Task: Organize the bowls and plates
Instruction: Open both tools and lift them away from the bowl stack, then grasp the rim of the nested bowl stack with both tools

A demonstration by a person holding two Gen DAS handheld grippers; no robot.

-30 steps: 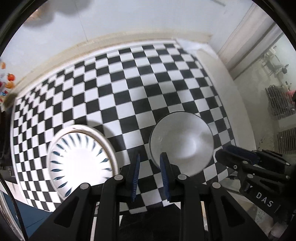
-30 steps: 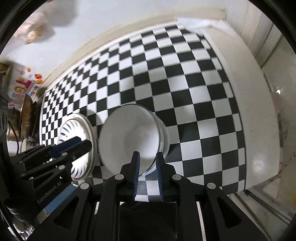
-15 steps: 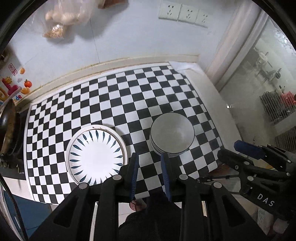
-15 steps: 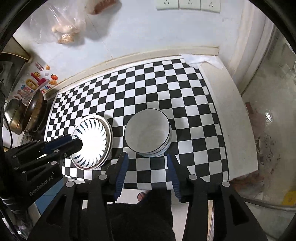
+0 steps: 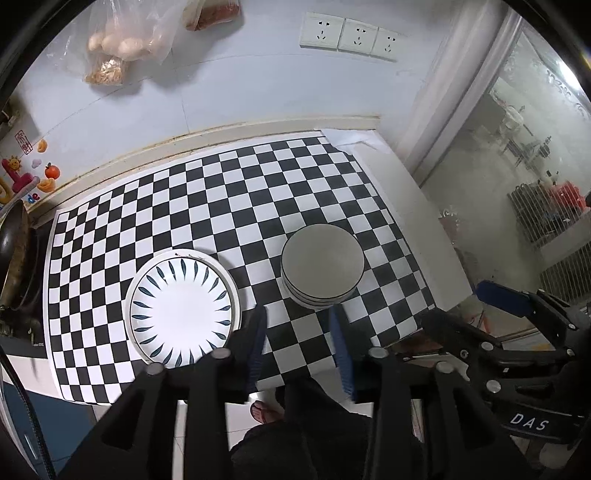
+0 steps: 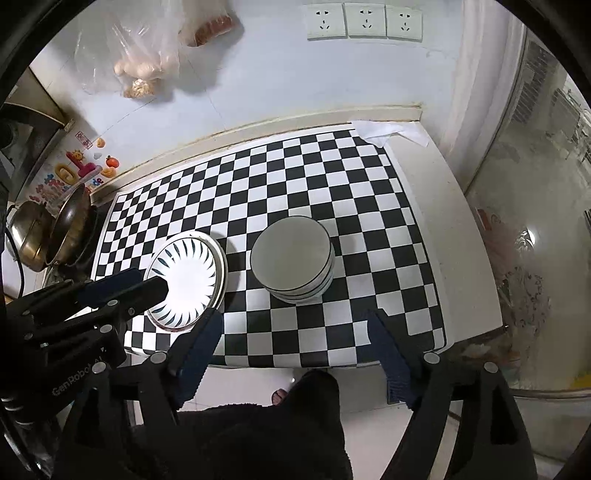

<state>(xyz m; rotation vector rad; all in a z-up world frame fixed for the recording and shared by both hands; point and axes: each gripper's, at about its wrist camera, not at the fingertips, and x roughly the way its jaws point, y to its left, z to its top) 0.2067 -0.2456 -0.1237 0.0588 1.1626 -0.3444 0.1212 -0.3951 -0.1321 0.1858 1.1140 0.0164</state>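
A stack of white plates with blue leaf marks (image 5: 183, 308) (image 6: 186, 277) lies on the checkered counter (image 5: 229, 206) (image 6: 295, 177). To its right stands a stack of white bowls with dark rims (image 5: 322, 266) (image 6: 293, 256). My left gripper (image 5: 298, 325) hangs well above the counter's front edge, its jaws opening, nothing between them. My right gripper (image 6: 293, 325) is also raised over the front edge, its jaws opening wide and empty. Each gripper shows in the other's view: the right gripper (image 5: 458, 314) at right, the left gripper (image 6: 144, 282) at left over the plates.
A wok and a metal pot (image 6: 48, 232) sit at the counter's left end. Bags of food (image 5: 122, 40) hang on the wall beside three sockets (image 5: 347, 35). A glass door (image 5: 517, 166) stands at right. Below, a person's dark clothing and a sandalled foot (image 5: 264, 411) show.
Both grippers rose and drew back from the bowls, which now stand as a stack on the counter. The right jaws spread wide; the left jaws parted somewhat.
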